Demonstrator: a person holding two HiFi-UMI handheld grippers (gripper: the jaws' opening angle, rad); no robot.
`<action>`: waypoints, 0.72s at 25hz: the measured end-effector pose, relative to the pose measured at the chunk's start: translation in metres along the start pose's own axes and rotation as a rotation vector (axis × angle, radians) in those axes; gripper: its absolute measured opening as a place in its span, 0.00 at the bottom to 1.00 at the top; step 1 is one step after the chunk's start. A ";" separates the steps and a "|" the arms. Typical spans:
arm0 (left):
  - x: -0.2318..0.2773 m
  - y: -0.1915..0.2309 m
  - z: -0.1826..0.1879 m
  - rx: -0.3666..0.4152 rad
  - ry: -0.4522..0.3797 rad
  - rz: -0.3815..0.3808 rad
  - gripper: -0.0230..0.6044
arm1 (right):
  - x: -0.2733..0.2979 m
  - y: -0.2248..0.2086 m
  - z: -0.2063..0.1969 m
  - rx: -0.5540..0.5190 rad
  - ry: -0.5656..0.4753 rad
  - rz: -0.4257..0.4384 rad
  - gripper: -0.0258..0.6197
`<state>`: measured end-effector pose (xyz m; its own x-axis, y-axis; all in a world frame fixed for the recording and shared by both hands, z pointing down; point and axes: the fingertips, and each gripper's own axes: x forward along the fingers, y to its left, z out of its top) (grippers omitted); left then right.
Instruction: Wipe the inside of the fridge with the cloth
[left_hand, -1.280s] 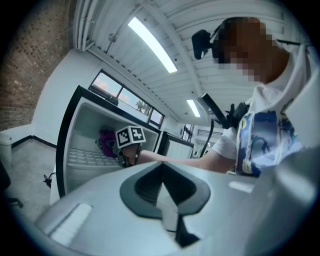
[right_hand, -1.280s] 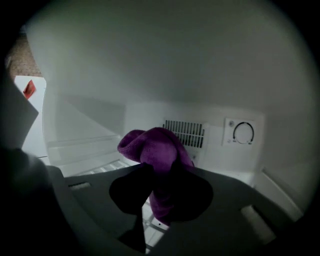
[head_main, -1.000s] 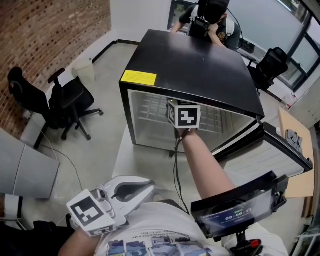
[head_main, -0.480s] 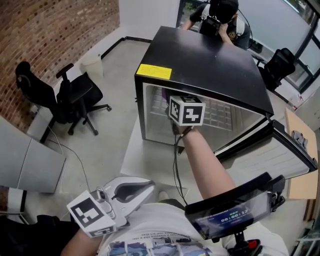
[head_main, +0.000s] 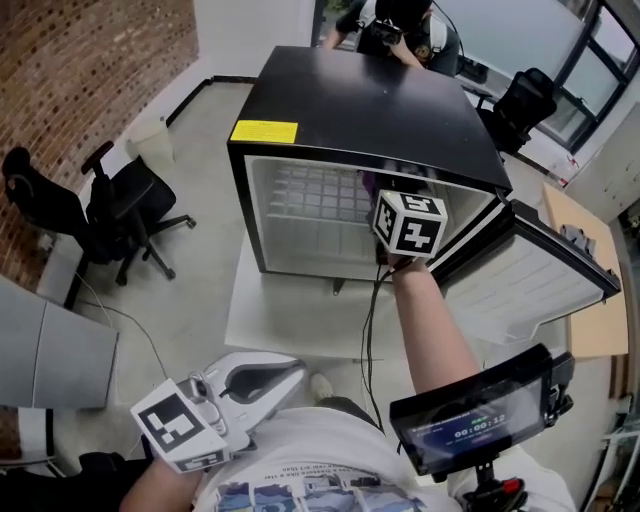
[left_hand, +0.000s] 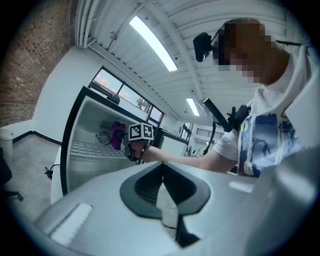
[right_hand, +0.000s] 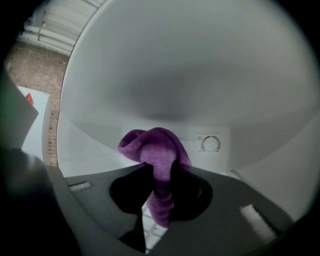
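Note:
The black mini fridge (head_main: 370, 110) stands open, its white inside facing me. My right gripper (head_main: 404, 218) reaches into the right half of the opening, and its jaws are hidden behind its marker cube. In the right gripper view the right gripper (right_hand: 159, 172) is shut on the purple cloth (right_hand: 157, 155), which bunches up above the jaws, close to the white back wall. The left gripper view shows the cloth (left_hand: 118, 134) held inside the fridge (left_hand: 87, 125) above the wire shelf. My left gripper (head_main: 290, 373) hangs low by my body, and its jaws (left_hand: 162, 172) are shut on nothing.
The fridge door (head_main: 520, 270) swings out to the right. The fridge sits on a white base (head_main: 290, 310), and a cable (head_main: 370, 320) trails from my right gripper. A black office chair (head_main: 120, 200) stands at left; a person (head_main: 390, 25) crouches behind the fridge. A round dial (right_hand: 210, 143) is on the back wall.
My right gripper has slid with the cloth from the middle of the fridge opening toward its right side. The left gripper has stayed where it was.

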<state>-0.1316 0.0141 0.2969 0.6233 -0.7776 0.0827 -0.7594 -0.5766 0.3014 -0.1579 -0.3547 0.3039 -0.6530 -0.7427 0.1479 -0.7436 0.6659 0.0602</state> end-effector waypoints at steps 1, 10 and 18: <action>0.004 -0.002 0.000 0.000 0.000 -0.016 0.05 | -0.007 -0.015 -0.001 -0.015 0.005 -0.042 0.16; 0.028 -0.012 -0.001 0.025 0.015 -0.094 0.05 | -0.024 -0.065 -0.034 -0.104 0.102 -0.188 0.16; 0.022 0.000 0.004 0.024 -0.008 -0.040 0.05 | 0.000 -0.023 -0.050 -0.095 0.143 -0.082 0.16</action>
<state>-0.1179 -0.0039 0.2951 0.6518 -0.7557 0.0634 -0.7381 -0.6130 0.2818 -0.1340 -0.3666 0.3515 -0.5585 -0.7820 0.2767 -0.7724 0.6119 0.1704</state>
